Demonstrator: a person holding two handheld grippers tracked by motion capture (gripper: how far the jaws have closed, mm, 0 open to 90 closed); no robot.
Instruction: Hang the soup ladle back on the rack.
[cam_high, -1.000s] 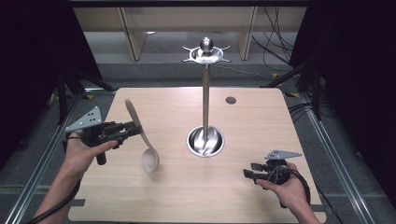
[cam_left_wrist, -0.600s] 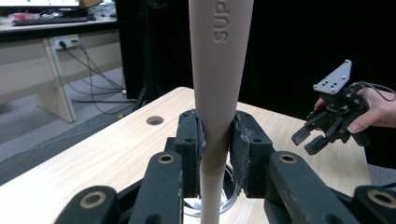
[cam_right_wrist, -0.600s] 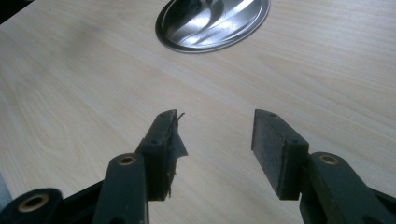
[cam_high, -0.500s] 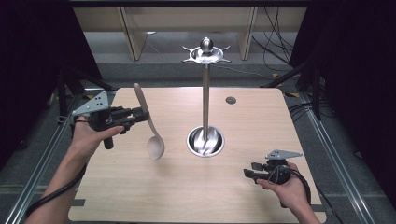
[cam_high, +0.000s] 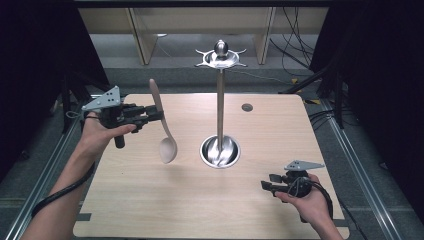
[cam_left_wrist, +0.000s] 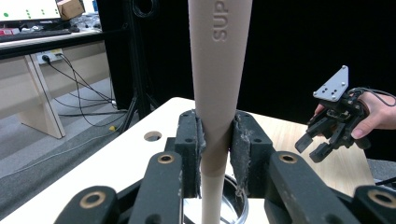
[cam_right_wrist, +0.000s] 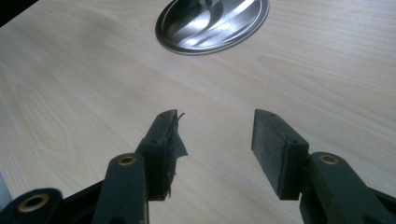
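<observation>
The left hand-held gripper (cam_high: 159, 116) is clamped on the handle of the beige spoon (cam_high: 164, 131) and has lifted it off the bench (cam_high: 150, 200), its bowl hanging below, ready for the utensil stand (cam_high: 220, 105) beyond. The right hand-held gripper (cam_high: 266, 185) waits open, empty.

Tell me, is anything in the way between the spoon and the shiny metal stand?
Nothing visible is. The left gripper holds the spoon upright by its handle, left of the stand. Bare table lies between them. The right gripper waits open near the table's front, off to the side.
</observation>
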